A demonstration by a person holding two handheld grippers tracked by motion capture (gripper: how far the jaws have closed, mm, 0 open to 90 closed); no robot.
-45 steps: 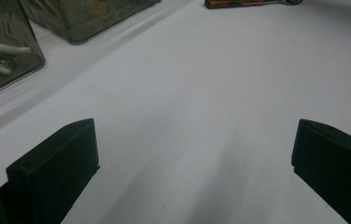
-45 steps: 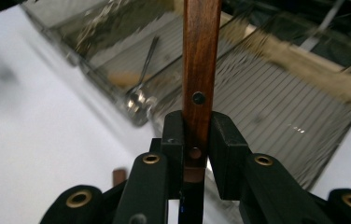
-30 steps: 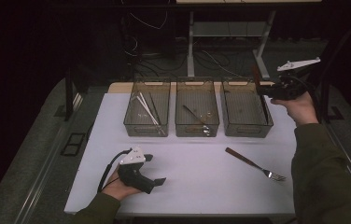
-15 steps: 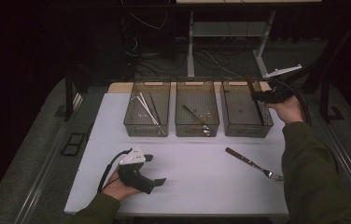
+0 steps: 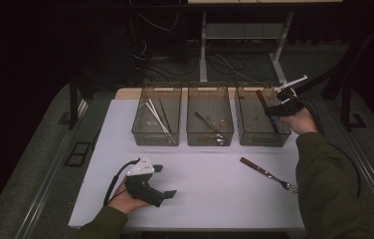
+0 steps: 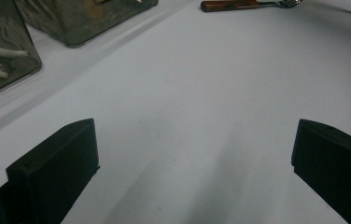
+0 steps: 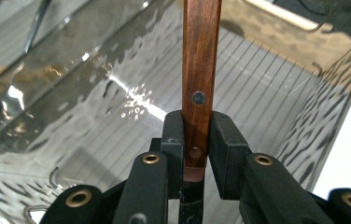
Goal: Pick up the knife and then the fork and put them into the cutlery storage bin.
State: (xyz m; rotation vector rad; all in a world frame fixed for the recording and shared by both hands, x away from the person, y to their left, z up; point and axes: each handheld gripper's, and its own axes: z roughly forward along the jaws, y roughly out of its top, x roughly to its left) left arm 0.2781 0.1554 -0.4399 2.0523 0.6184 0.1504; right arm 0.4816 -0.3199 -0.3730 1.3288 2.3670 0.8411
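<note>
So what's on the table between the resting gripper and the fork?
Nothing: in the left gripper view, bare white table stretches from the open left gripper to the wooden-handled fork; the high view agrees.

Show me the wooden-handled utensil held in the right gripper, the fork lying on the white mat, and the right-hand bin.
Wooden-handled utensil (image 7: 200,70), right gripper view, on the brown handle above the jaws.
Wooden-handled metal fork (image 5: 267,174), high view, mid-shaft.
Clear smoky plastic bin at the right (image 5: 259,139), high view, on its front wall.

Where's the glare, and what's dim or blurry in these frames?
Right gripper view: bright wavy glare on the bin wall; wooden handle sharp, clamped in the right gripper. High view: room dark beyond the white mat, the fork soft. Left gripper view: near pads blurred, faint shadows on the mat.
</note>
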